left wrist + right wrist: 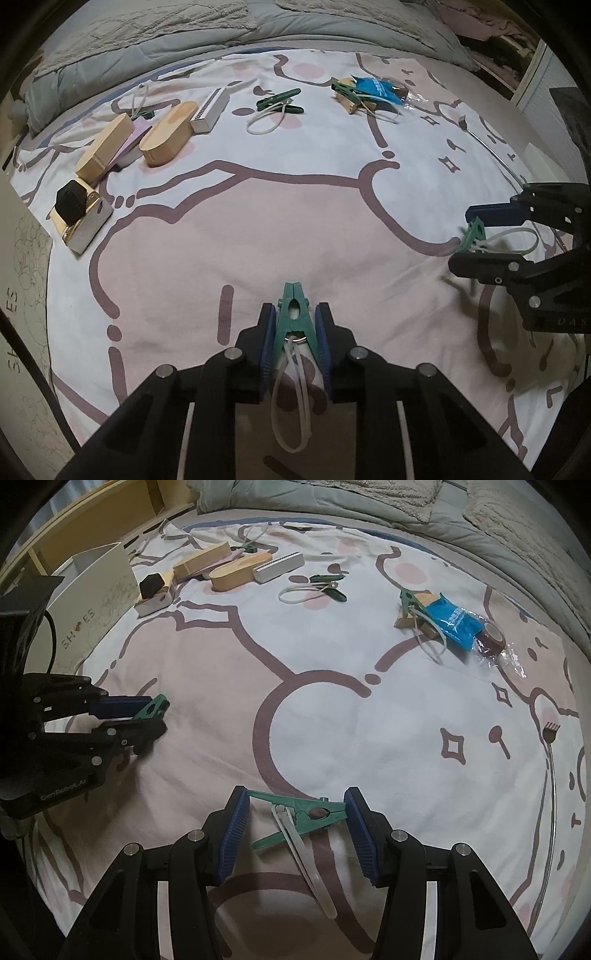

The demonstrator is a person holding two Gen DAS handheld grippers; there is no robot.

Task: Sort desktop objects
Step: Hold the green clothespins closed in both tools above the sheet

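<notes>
We clamp our left gripper (293, 343) fingers on 1 green clip (294, 319), our right gripper (295, 830) fingers on another clip (306, 814). Past them on the bed (295, 229), 2 dark clips (279, 101) wait unsorted.

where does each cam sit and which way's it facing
Left wrist: on the left gripper, aimed steeply down at the bedspread; its fingers pinch a green clip.
Right wrist: on the right gripper, also aimed down; another green clip spans its pads.
Shared: each shows the other gripper, and the wooden blocks.
</notes>
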